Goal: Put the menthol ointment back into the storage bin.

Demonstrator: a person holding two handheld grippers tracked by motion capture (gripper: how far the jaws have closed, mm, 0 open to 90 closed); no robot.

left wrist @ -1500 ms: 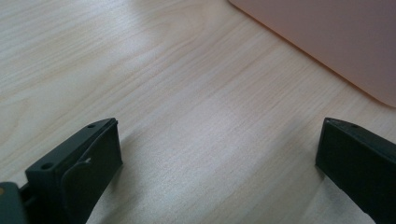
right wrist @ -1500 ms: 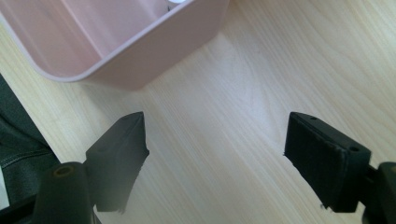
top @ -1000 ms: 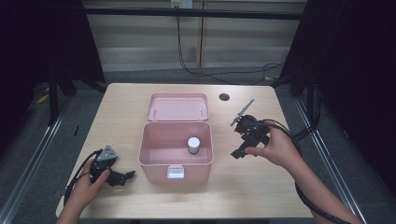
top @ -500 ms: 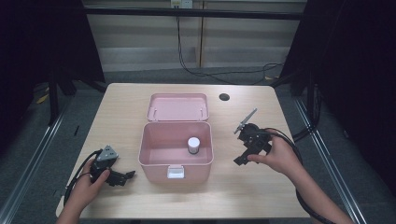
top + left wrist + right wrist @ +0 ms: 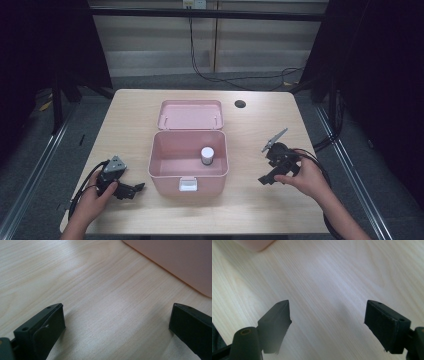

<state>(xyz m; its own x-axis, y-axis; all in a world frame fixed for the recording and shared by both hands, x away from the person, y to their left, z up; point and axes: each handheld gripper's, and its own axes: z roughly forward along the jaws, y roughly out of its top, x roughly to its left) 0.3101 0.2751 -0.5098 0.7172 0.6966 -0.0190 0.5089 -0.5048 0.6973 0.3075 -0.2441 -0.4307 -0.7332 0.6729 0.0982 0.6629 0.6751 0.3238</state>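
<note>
Dark room, pale wood table (image 5: 125, 115). At table centre: open pink box (image 5: 170, 172), lid (image 5: 190, 114) folded back, 1 white-capped jar (image 5: 207, 155) standing inside near right wall. Left of box, near front edge: left gripper (image 5: 131, 190), jaws spread wide over bare wood, holding nothing. Right of box, apart from it: right gripper (image 5: 267, 178), jaws likewise apart and empty, low above table.
</note>
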